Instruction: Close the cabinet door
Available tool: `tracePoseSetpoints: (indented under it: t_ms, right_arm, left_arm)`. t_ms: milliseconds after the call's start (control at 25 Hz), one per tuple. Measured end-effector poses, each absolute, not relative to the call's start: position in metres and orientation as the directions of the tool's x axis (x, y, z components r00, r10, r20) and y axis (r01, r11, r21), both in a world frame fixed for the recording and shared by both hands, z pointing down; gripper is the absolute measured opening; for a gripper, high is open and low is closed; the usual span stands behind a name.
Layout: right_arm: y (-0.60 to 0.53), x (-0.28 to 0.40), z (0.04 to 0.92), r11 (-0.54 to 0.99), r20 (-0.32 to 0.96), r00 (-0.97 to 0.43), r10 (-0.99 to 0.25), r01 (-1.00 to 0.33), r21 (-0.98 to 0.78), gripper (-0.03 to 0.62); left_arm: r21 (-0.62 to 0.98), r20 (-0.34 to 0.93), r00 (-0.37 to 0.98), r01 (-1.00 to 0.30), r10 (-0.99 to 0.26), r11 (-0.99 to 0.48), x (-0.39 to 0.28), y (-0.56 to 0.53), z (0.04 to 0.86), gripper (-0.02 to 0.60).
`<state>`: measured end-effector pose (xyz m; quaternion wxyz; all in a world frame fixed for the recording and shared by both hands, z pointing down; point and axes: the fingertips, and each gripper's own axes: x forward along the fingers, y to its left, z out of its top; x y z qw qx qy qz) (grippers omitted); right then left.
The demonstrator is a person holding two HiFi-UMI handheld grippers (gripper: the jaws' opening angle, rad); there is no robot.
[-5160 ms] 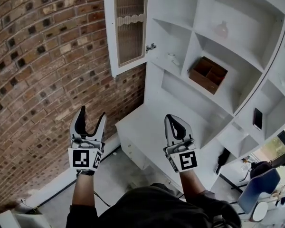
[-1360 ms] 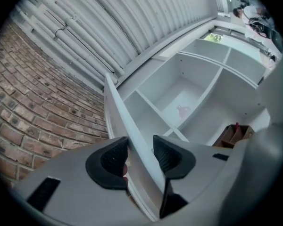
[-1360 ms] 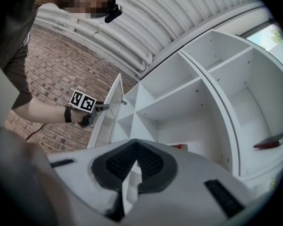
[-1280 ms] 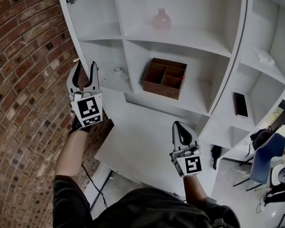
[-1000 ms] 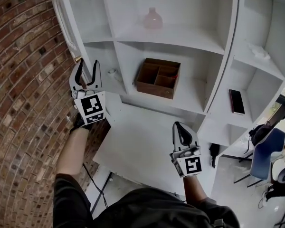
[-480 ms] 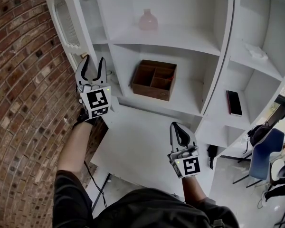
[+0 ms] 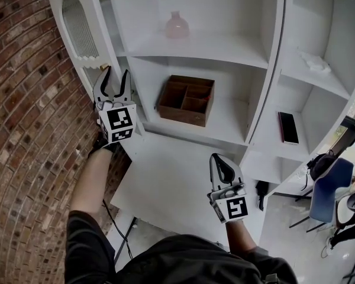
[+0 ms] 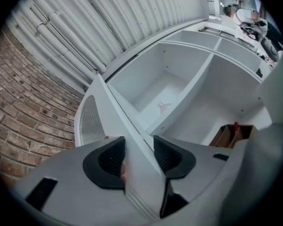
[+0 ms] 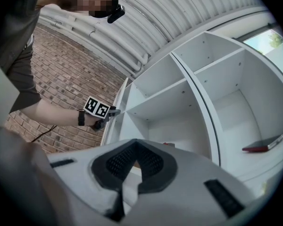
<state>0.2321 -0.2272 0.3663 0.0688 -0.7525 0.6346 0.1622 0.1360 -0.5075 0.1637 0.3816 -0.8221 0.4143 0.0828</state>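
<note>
Closing is under way: our left gripper (image 7: 115, 80) straddles the lower edge of the cabinet door (image 7: 77, 31), which stands ajar at the cabinet's left, and its jaws are narrowing onto that edge. Our right gripper (image 7: 219, 161) hangs empty, jaws together. Next, we judge, comes swinging the edge into the frame.

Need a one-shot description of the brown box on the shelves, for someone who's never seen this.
Find the white shelf unit beside the brick wall. In its middle column, on the shelf directly below the one with the pink vase, sits the wooden box. It is the only brown item there, open-topped and split into compartments.
</note>
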Motion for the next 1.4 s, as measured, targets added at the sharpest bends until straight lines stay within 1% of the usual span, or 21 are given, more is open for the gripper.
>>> tracePoseSetpoints:
  t_ms: [200, 320, 480, 760, 1400]
  right_arm:
    - [-0.226, 0.237, 0.370, -0.188, -0.327, 0.146, -0.934, -0.977, 0.102, -0.002]
    - [-0.225, 0.243, 0.374, -0.195, -0.338, 0.149, -0.929, -0.975, 0.105, -0.002]
    - [-0.226, 0.245, 0.375, -0.190, -0.286, 0.161, -0.944, -0.979, 0.074, -0.002]
    - [-0.227, 0.253, 0.381, -0.202, -0.311, 0.168, -0.936, -0.976, 0.083, -0.002]
    - [-0.229, 0.267, 0.385, -0.217, -0.280, 0.192, -0.941, -0.974, 0.064, -0.002]
  left_arm:
    - [-0.566, -0.435, 0.657, -0.731, -0.615, -0.381, 0.147, -0.511, 0.164, 0.181]
    - [-0.571, -0.432, 0.663, -0.726, -0.611, -0.383, 0.155, -0.513, 0.165, 0.198]
    - [-0.575, -0.423, 0.671, -0.718, -0.609, -0.392, 0.164, -0.516, 0.166, 0.207]
    - [-0.583, -0.415, 0.680, -0.709, -0.604, -0.397, 0.175, -0.521, 0.167, 0.212]
    - [-0.588, -0.420, 0.685, -0.705, -0.596, -0.397, 0.183, -0.525, 0.167, 0.212]
